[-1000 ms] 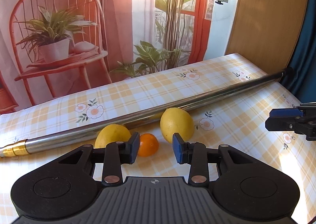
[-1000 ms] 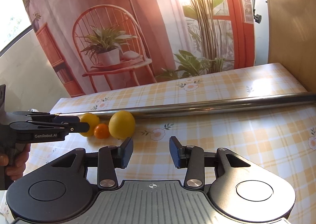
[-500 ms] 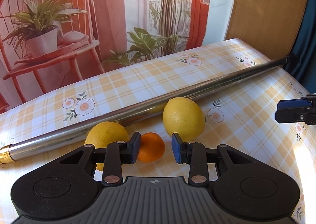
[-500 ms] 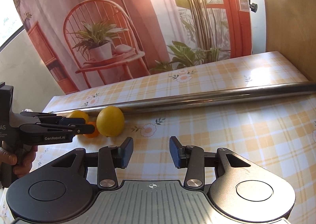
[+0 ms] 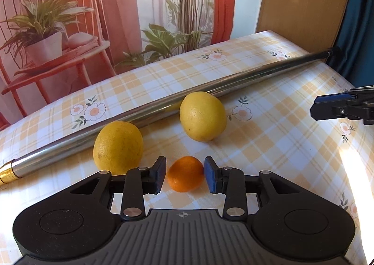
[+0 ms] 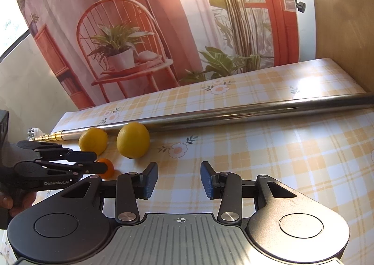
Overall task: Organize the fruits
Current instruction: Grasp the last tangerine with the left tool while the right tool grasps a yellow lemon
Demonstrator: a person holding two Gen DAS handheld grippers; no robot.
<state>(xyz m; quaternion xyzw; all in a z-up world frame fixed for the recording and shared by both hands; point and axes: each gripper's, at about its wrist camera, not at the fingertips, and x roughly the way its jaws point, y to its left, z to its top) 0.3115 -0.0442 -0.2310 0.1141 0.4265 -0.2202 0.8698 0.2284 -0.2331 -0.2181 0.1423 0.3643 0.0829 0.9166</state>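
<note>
Item, left gripper (image 5: 185, 177): over the last second we have carried it forward and down over the tabletop (image 5: 275, 148), so that the small orange fruit (image 5: 185, 173), earlier seen beyond the blue pads, now sits squarely between them; the pads flank it on either side, spread apart, with a sliver of gap on the left and the right pad at or nearly at the peel, so we record it as released, not yet clamped. Item, small orange fruit: resting on the checked cloth, nearest of the three fruits. Item, left lemon (image 5: 118, 148): just beyond and to the left, against the metal pole (image 5: 163, 110). Item, right lemon (image 5: 203, 116): farther and to the right, also beside the pole. Item, right gripper (image 6: 178, 179): spread wide and empty, held over bare cloth well to the right of the fruit, little moved. From its view the left gripper's black arms reach the orange fruit from the left. We judge the approach finished and the squeeze next; the round fruit may roll out if the pads meet it off centre.
</note>
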